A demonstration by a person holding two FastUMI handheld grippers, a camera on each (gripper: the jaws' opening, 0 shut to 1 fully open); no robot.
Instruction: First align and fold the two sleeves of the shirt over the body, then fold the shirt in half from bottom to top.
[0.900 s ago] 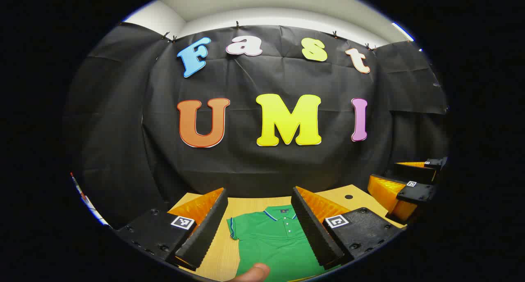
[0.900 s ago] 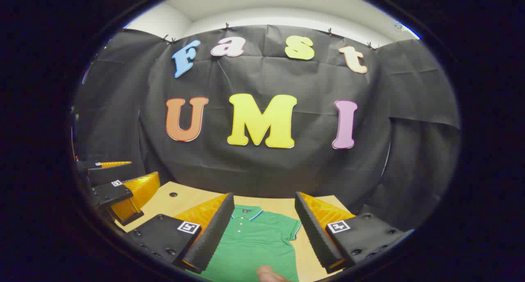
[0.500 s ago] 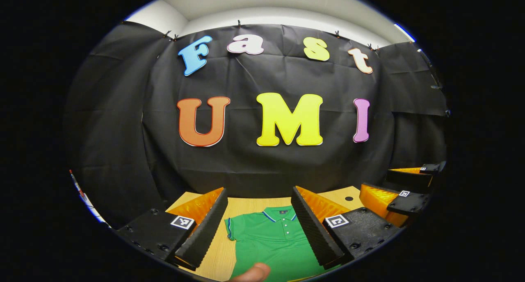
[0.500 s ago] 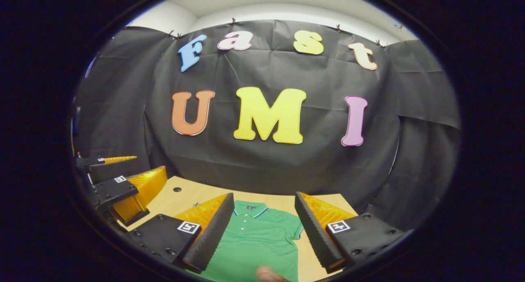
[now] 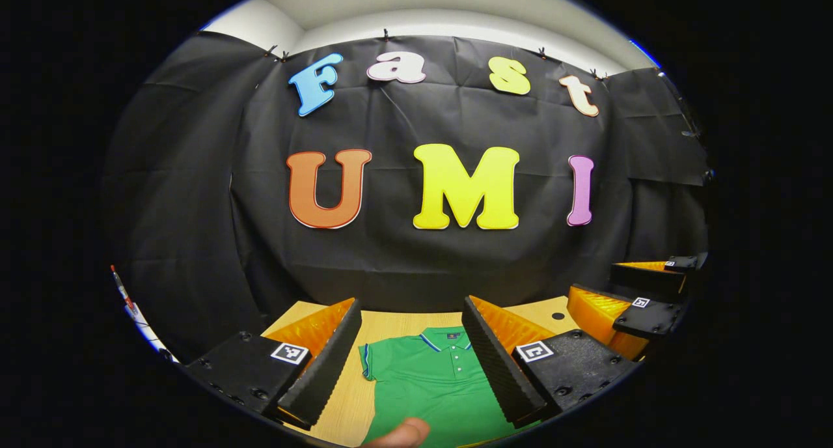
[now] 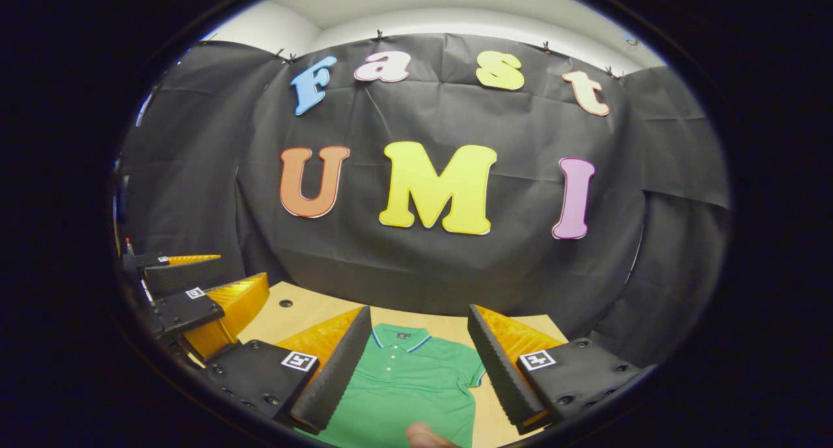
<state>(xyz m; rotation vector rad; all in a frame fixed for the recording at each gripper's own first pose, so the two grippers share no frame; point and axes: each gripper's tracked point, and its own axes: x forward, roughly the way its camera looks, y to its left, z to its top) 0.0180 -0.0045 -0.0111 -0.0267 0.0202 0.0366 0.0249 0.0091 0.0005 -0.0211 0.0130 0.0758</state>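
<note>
Left gripper (image 5: 411,360) and right gripper (image 6: 416,363): jaws spread wide, nothing grasped, both held above the shirt (image 5: 433,383). Shirt: green polo, blue-edged collar, buttoned placket, lying flat and unfolded on the wooden table (image 5: 390,321), collar toward the booth wall.

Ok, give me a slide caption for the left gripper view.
Open left gripper poised above a flat green polo shirt on the wooden table.

The left gripper (image 5: 411,357) hangs with fingers spread above a green polo shirt (image 5: 433,386) lying flat on the wooden table (image 5: 345,402) (collar toward the wall); the right gripper (image 5: 641,292) hovers alongside
</note>
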